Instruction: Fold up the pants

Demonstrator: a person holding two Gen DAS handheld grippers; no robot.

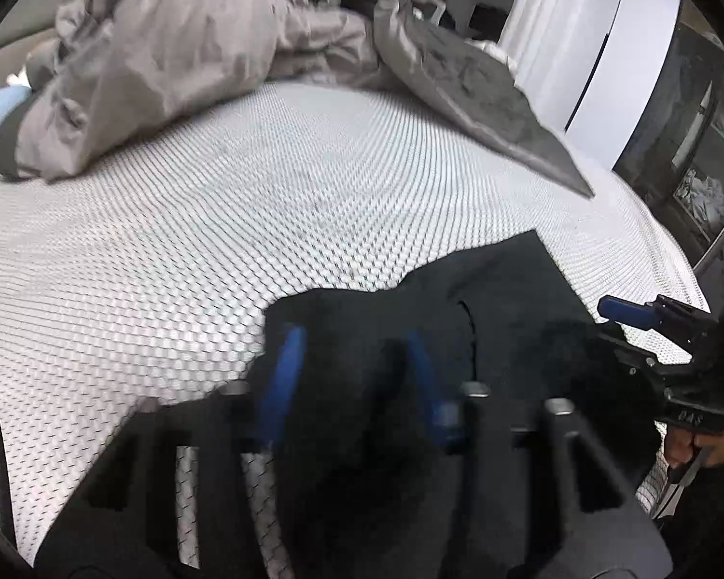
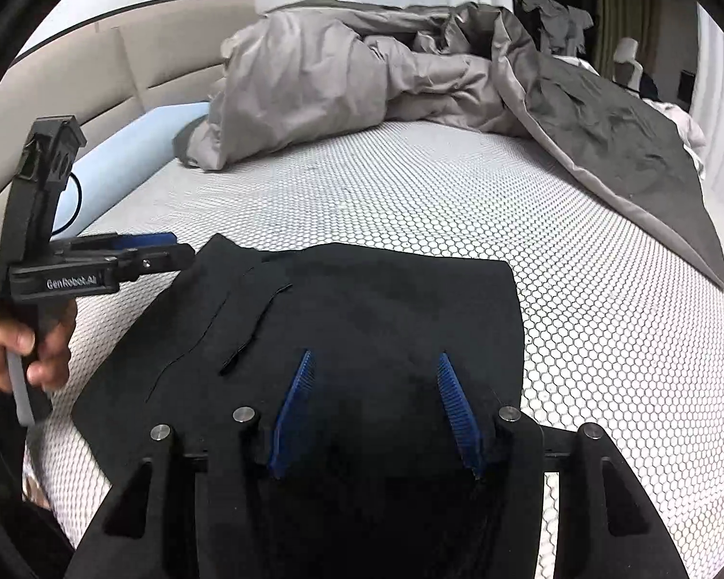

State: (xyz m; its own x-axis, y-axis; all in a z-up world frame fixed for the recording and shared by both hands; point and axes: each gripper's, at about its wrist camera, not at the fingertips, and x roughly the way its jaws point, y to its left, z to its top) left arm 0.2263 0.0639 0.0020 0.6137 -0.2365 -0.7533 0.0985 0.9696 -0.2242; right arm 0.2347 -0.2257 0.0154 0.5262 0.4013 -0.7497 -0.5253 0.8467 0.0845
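Observation:
Black pants (image 2: 386, 299) lie folded flat on the near part of a white honeycomb-patterned mattress (image 2: 410, 183). My right gripper (image 2: 374, 354) hovers over their near half, its blue fingers wide apart and nothing pinched between them. My left gripper (image 2: 183, 248) sits at the pants' left edge, held by a hand (image 2: 5, 337). In the left wrist view the left gripper (image 1: 355, 333) is blurred, its blue fingers partway apart over the pants (image 1: 482, 289). The right gripper (image 1: 618, 311) shows at the far right edge.
A crumpled grey duvet (image 2: 338, 72) is piled at the far side of the bed, one dark flap running down the right. A light blue pillow (image 2: 135, 159) lies by the beige headboard (image 2: 120, 72). Bare mattress stretches between the pants and the duvet.

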